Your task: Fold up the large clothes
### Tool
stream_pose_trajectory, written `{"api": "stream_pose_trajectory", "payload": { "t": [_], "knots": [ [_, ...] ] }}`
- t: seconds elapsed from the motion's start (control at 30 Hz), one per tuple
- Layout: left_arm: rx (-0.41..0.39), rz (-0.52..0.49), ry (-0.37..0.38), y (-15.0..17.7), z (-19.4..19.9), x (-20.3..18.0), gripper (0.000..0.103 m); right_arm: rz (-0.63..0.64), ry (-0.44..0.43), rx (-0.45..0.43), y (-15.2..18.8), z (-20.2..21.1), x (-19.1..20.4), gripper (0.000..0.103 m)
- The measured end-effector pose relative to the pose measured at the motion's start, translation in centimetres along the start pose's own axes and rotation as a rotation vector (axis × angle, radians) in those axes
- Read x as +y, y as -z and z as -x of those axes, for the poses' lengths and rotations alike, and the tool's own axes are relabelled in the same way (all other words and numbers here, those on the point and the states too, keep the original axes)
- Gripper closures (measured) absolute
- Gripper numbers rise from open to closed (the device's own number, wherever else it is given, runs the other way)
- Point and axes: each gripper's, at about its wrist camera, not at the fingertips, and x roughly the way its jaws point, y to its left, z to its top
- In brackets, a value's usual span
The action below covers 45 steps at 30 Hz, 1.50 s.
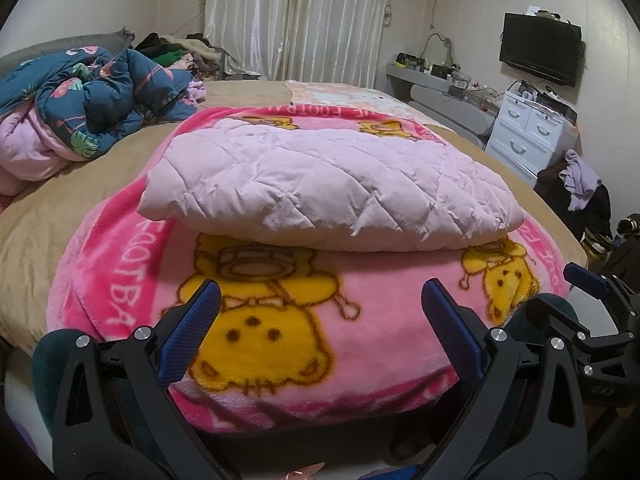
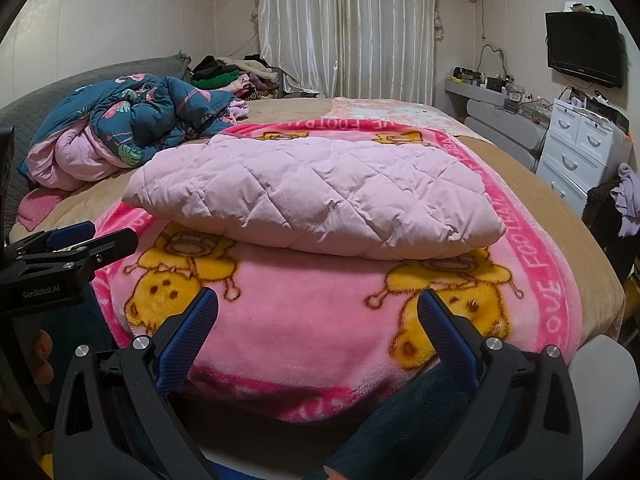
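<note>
A pale pink quilted garment (image 1: 320,184) (image 2: 316,200) lies folded into a thick pad on a pink fleece blanket (image 1: 360,340) (image 2: 320,328) printed with yellow bears. My left gripper (image 1: 320,292) hangs open over the blanket's near edge, short of the garment, with nothing between its blue pads. My right gripper (image 2: 318,300) is open too, at about the same distance from the garment and empty. The right gripper's tip (image 1: 588,276) shows at the right edge of the left wrist view. The left gripper's side (image 2: 72,248) shows at the left of the right wrist view.
The blanket covers a tan bed (image 1: 36,216). A crumpled blue flamingo-print duvet (image 1: 100,104) lies at the back left, with a pile of clothes (image 1: 180,52) behind it. A white drawer unit (image 1: 532,128), a shelf and a wall TV (image 1: 540,48) stand at the right.
</note>
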Motion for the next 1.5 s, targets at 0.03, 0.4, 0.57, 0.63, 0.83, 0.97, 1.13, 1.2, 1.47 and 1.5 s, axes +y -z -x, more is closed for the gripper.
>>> {"api": "stream_pose_trajectory", "payload": {
  "t": [0.03,0.4,0.57,0.63,0.83,0.97,1.13,1.2,1.47,1.5],
  "knots": [
    [-0.001,0.0,0.002,-0.04,0.01,-0.01,0.009,0.001,0.0,0.0,-0.01,0.0,-0.02,0.004],
    [-0.003,-0.003,-0.004,-0.18,0.03,0.15,0.009,0.001,0.002,-0.004,-0.04,0.12,-0.01,0.004],
    [-0.004,-0.007,-0.005,-0.21,0.09,0.27,0.009,0.0,0.002,-0.003,-0.02,0.07,0.0,0.004],
    [-0.002,-0.008,-0.005,-0.3,0.06,0.43,0.009,0.0,0.001,-0.002,-0.02,0.07,-0.01,0.004],
    [-0.003,-0.01,-0.006,-0.32,0.08,0.45,0.009,-0.001,0.002,-0.003,-0.02,0.07,0.02,0.004],
    [-0.003,-0.008,-0.006,-0.25,0.09,0.37,0.009,0.0,0.002,-0.003,-0.03,0.11,0.01,0.004],
    [-0.003,-0.01,-0.006,-0.22,0.1,0.26,0.009,0.0,0.002,-0.004,-0.02,0.09,-0.03,0.004],
    [-0.003,-0.009,-0.006,-0.22,0.09,0.25,0.009,-0.001,0.004,-0.004,-0.06,0.1,-0.01,0.004],
    [-0.004,-0.017,-0.008,-0.24,0.12,0.33,0.009,-0.001,0.005,-0.007,-0.12,0.17,-0.1,0.004],
    [-0.005,-0.018,-0.007,-0.19,0.08,0.4,0.009,-0.002,0.006,-0.007,-0.14,0.17,-0.1,0.004]
  ]
}}
